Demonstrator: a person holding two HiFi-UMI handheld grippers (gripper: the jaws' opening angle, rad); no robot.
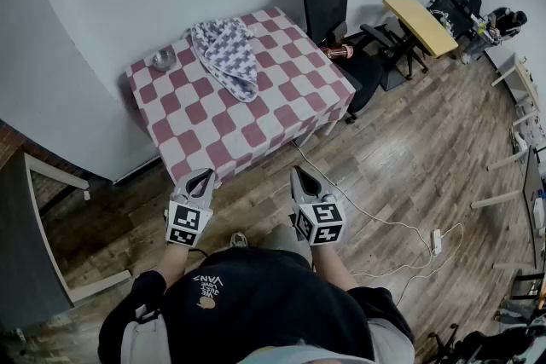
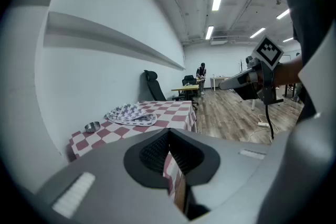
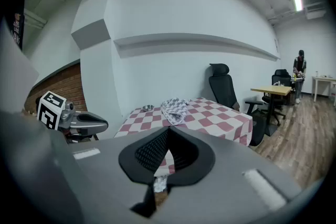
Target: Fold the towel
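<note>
Towel [image 1: 225, 54] crumpled on table [image 1: 281, 106], well beyond both tongs

text: "VANS", upside down | on: black shirt [image 1: 273, 303] | smaller print: unreadable

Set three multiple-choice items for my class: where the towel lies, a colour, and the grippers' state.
1. Where does the towel lie?
A: on the floor. B: on the tablecloth, near the bowl. C: on the chair.
2. What colours is the tablecloth?
A: red and white checks. B: plain blue. C: green stripes.
3. How are the left gripper and right gripper?
A: both shut, empty. B: both open. C: both shut on the towel.
Answers: 1 B, it lies crumpled there; 2 A, the checks show in every view; 3 A, each gripper view shows jaws together with nothing between.
</note>
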